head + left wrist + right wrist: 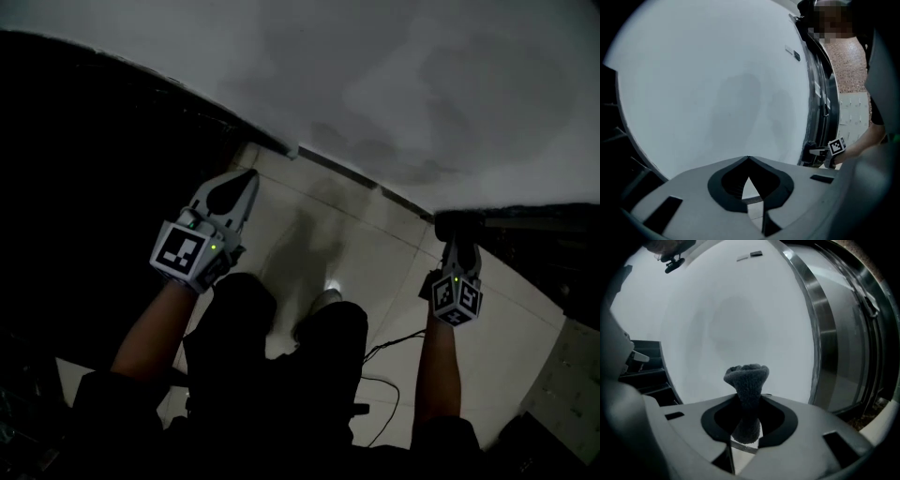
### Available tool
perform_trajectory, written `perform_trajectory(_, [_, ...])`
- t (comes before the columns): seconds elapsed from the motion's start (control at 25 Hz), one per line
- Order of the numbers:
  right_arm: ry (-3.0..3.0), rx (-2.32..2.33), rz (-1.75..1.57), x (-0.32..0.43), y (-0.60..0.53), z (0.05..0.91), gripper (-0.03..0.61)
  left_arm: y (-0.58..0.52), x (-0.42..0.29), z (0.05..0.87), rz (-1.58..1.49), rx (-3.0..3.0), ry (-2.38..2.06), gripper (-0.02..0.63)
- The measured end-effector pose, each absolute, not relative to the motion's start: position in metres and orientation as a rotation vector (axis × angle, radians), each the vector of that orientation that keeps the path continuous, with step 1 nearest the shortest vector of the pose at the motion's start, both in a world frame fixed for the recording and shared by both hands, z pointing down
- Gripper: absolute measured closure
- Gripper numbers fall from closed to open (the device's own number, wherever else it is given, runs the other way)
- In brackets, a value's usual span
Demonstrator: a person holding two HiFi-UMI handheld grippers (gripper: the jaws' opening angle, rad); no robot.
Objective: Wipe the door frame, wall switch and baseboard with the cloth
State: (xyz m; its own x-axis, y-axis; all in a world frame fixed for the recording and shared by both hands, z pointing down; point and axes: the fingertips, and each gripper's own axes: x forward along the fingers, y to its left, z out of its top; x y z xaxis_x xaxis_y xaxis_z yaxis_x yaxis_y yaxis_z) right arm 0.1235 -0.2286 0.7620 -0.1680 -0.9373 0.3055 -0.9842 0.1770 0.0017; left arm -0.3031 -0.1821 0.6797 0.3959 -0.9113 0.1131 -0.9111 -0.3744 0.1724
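Note:
My right gripper (458, 242) is shut on a dark grey cloth (746, 383); a bunched end of it sticks out past the jaws, a little short of the white wall (731, 319). The cloth (459, 223) hangs low near the dark baseboard strip (345, 169) and the door frame. The steel door frame (819, 329) runs up the right of that view. A small wall switch (750, 256) sits high on the wall. My left gripper (246, 180) is shut with nothing in it and points at the wall (717, 93). The switch (792, 52) and the frame (820, 89) also show there.
The tiled floor (356, 244) lies below me, with a black cable (389, 347) trailing by my legs. A dark shelf unit (647, 366) stands left of the wall. A patterned brick surface (846, 61) lies beyond the door frame. The room is dim.

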Motion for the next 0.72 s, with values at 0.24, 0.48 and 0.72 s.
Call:
perform_trajectory(0.24, [-2.339, 1.934, 0.244, 0.123, -0.196, 0.527, 0.489, -0.149, -0.33, 0.494, -0.079, 2.32, -1.7, 0.623])
perform_trajectory(0.48, [-2.488, 2.03, 0.175, 0.123, -0.168, 0.352, 0.489, -0.145, -0.307, 0.334, -0.268, 2.367, -1.675, 0.623])
perform_trajectory(0.72, [-2.598, 2.052, 0.132, 0.091, -0.131, 0.278, 0.494, -0.117, -0.291, 0.251, -0.33, 2.515, -1.639, 0.623])
